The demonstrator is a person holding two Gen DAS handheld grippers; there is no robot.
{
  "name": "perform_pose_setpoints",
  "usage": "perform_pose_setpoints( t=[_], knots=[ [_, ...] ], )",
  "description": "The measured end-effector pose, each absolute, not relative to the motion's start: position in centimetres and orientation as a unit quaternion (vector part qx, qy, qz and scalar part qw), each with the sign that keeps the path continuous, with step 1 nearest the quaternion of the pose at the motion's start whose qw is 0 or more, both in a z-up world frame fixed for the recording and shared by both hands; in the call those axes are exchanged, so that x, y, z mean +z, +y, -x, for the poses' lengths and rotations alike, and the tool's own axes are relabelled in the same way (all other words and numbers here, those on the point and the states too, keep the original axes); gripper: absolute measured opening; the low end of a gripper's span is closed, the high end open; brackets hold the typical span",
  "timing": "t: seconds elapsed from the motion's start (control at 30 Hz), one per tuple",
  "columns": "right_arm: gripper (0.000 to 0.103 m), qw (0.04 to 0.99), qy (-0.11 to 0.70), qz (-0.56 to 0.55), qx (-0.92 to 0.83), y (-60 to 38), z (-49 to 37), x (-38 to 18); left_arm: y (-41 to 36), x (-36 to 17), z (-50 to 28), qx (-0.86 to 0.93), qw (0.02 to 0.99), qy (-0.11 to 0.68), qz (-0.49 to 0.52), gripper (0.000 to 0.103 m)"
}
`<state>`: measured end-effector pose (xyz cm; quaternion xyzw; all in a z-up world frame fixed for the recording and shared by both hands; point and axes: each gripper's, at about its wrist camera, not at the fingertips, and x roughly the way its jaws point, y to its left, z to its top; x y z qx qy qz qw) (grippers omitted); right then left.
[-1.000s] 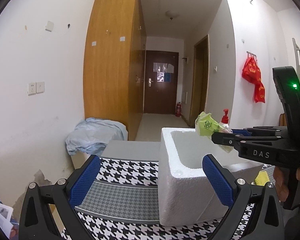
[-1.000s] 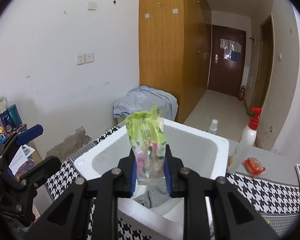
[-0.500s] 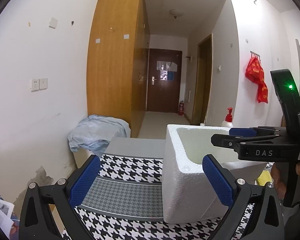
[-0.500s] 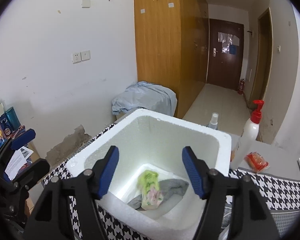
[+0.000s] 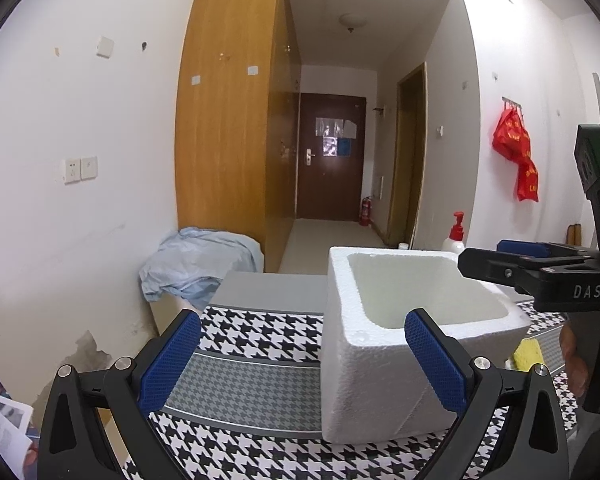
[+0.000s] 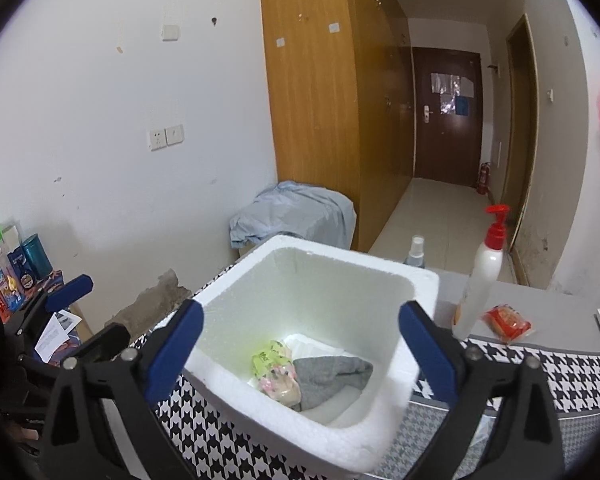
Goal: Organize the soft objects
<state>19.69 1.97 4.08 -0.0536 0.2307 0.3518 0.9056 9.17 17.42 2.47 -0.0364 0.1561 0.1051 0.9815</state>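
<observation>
A second ago the right gripper [image 6: 300, 332] pinched the green and pink plastic packet [image 6: 275, 372] above the white foam box [image 6: 384, 432]; its jaws have just been opening and nothing is between them. The packet now lies on the floor of the box, touching a grey cloth [image 6: 332, 376] beside it. The right gripper hangs over the near rim of the box, tilted downward, its blue pads spread to either side of the opening. In the left wrist view it reaches in from the right above the far corner of the box, with part of a hand [image 5: 576, 360] below it. The left gripper [image 5: 302, 354] has kept its place, low over the black and white houndstooth cloth [image 5: 260, 336], jaws wide and empty, its right finger [image 5: 432, 360] in front of the box wall
</observation>
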Motion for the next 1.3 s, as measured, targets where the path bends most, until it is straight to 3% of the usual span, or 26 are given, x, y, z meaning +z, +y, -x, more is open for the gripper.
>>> perform_pose_setpoints(
  t=[1.3],
  knots=[
    [0.103, 0.921, 0.173, 0.072, 0.343, -6.2, -13.9, 4.2, 9.7, 3.9, -7.5, 0.054, 0.988, 0.143, 0.032, 0.102]
  ],
)
